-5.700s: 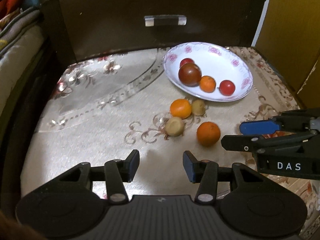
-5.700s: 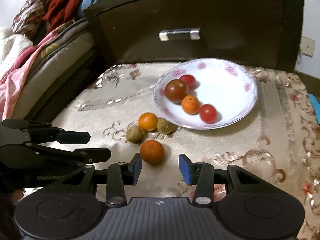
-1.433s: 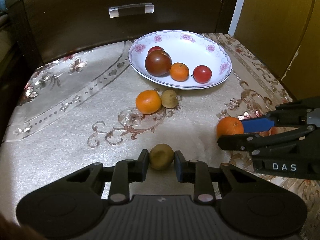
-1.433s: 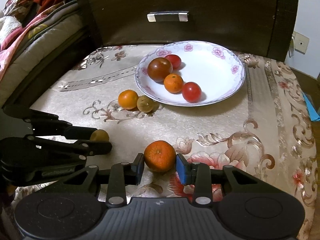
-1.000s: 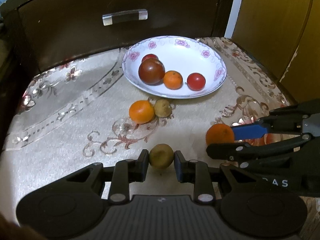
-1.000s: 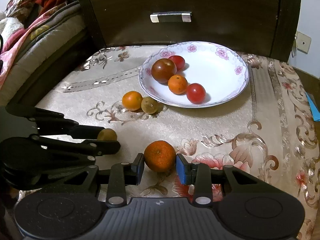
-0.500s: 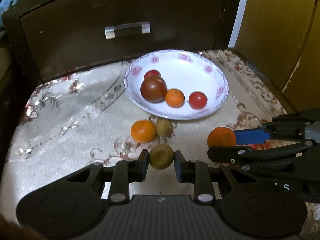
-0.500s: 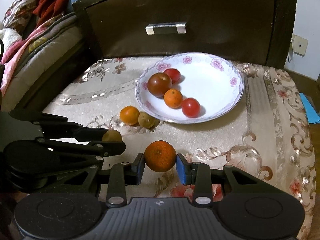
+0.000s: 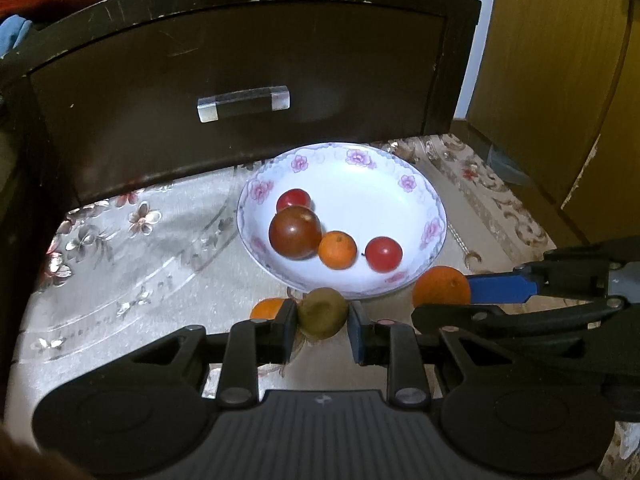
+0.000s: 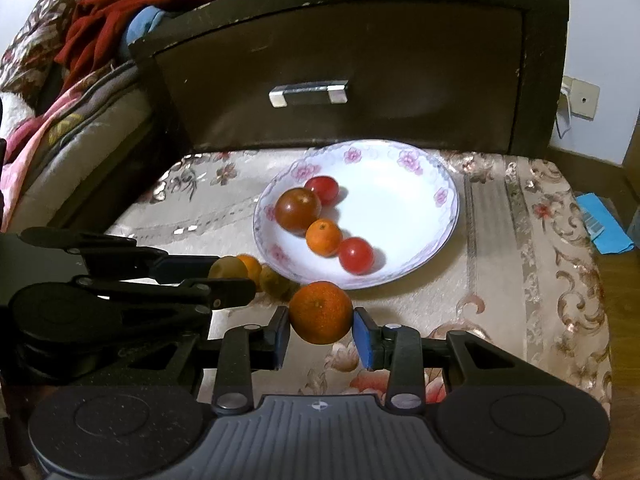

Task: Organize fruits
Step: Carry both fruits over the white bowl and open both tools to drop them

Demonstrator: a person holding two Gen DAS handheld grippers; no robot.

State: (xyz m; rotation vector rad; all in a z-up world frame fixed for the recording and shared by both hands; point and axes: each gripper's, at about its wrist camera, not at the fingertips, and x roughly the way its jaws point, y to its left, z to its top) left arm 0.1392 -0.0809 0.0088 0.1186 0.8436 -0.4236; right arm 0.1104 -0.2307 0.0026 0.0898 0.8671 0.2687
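Four fruits are already lying in the white flower-rimmed porcelain plate [image 9: 434, 216] at the far side of the cloth-covered surface [image 10: 500, 280]. The left claw [image 9: 322, 326] is pinching a brownish-green kiwi [image 9: 322, 312], the right claw [image 10: 320, 330] a round orange [image 10: 320, 312], both near the plate's near rim. A small orange tangerine [image 10: 250, 266] and another kiwi [image 10: 274, 282] are waiting left of the plate.

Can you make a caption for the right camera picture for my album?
Right gripper holds an orange near the flowered plate of fruit.
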